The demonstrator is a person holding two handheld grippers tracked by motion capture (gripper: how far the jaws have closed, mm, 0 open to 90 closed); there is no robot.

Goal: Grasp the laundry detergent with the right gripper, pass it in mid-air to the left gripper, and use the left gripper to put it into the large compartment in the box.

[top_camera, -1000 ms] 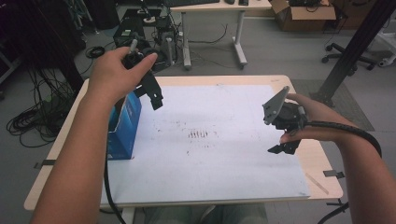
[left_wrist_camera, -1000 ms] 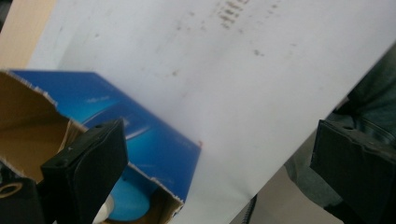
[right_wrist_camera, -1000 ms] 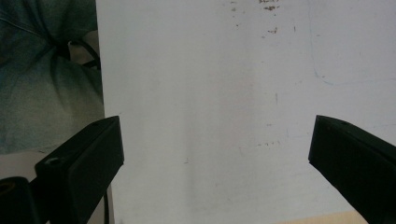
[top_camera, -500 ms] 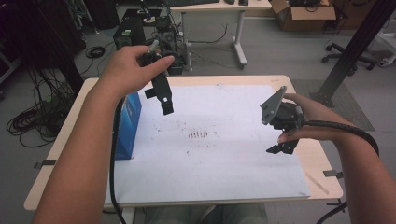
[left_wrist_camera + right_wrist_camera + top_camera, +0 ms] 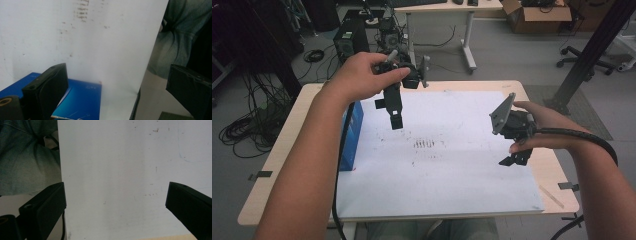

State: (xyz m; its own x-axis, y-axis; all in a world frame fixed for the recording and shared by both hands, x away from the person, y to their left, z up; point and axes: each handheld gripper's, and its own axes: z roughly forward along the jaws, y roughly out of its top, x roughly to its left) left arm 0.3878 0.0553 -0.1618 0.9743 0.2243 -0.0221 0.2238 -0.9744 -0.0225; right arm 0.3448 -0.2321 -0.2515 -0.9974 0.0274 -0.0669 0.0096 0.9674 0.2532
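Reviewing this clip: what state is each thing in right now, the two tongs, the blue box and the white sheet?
Left tongs: open, empty, raised above the sheet.
Right tongs: open, empty, held over the sheet's right side.
Blue box: closed, lying at the sheet's left edge, untouched.
White sheet: flat on the table, smudged near its middle.

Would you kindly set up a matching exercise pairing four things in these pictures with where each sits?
Things:
1. blue box
2. left gripper
3. right gripper
4. white sheet

Places:
A. low over the table's right edge
B. spread over the tabletop
C. at the sheet's left edge
D. raised above the sheet's far left part

Pairs: 1-C, 2-D, 3-A, 4-B
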